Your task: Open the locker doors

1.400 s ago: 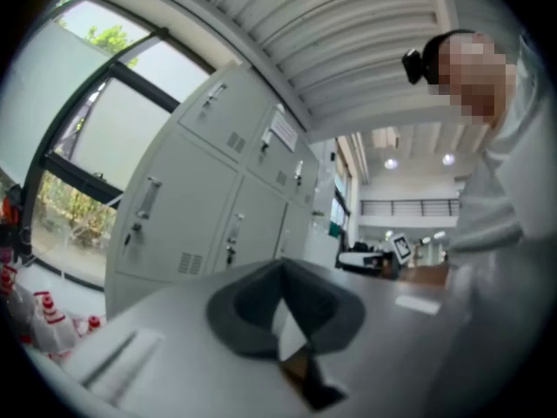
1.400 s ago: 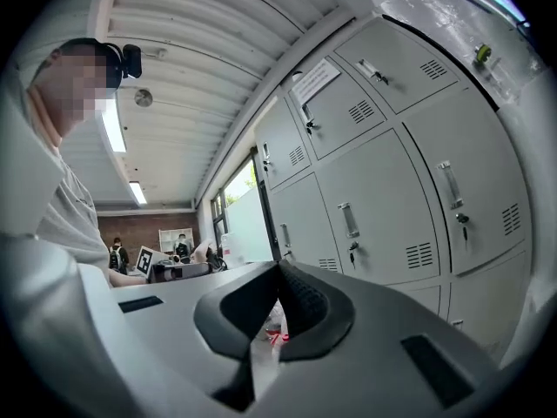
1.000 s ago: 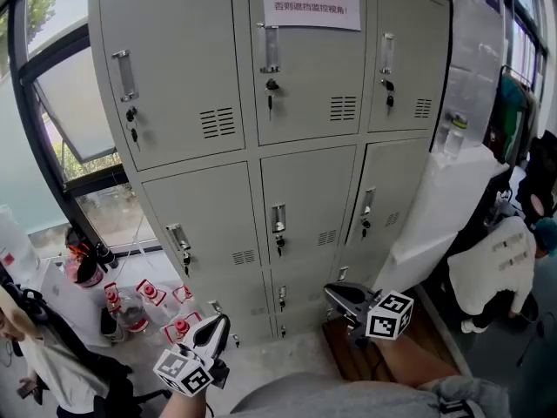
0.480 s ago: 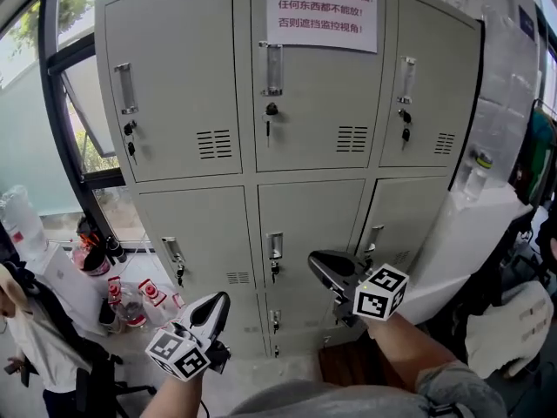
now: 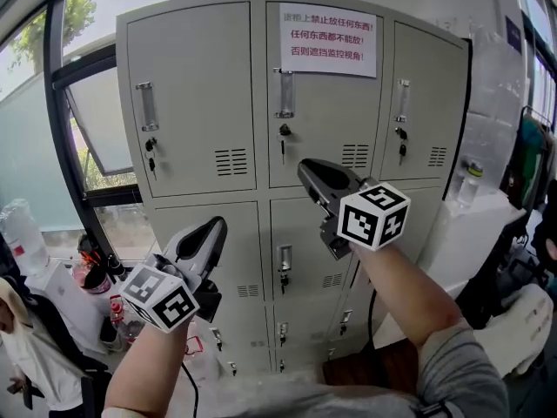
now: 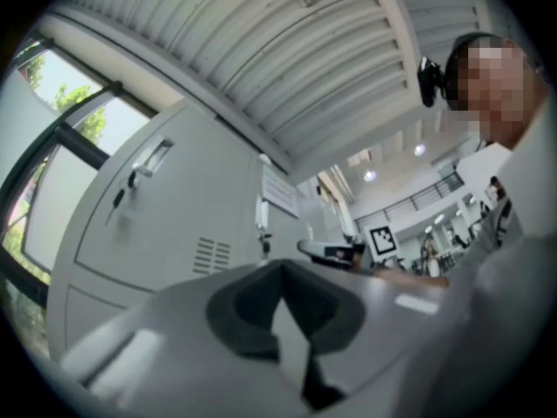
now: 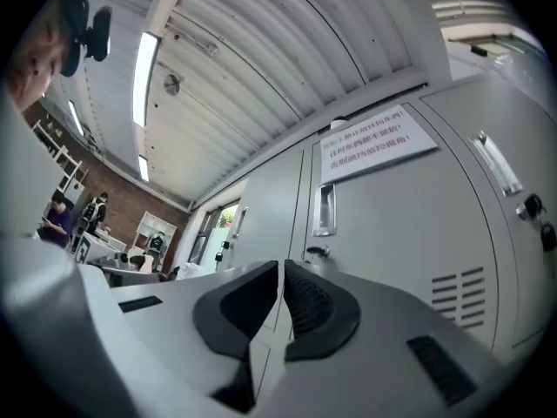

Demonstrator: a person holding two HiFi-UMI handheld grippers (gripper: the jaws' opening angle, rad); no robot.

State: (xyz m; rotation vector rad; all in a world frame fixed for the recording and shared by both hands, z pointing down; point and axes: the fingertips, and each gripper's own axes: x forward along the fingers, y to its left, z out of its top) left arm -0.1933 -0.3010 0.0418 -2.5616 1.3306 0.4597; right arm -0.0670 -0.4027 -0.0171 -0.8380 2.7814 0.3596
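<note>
Here the grey locker is filling the centre of the head view, and every door that is showing is lying flush and closed. The top middle door is carrying a white notice with red print, and a key is hanging in its lock under the recessed handle. The right gripper is hovering at mid-frame in front of that door's lower edge, apart from it, and its marker cube is covering part of the middle row. The left gripper is hanging at lower left, over the middle left door. Both forearms are hiding most of the bottom row, which the lower edge of the frame is also cutting off.

In the right gripper view the right gripper is showing its dark pads pressed together with nothing between them; the notice is sitting at upper right. In the left gripper view, which is blurred, the left gripper is likewise showing tips meeting and empty, and the locker at left is hard to make out in detail. A person is sitting at the lower left corner, partly cut off.
</note>
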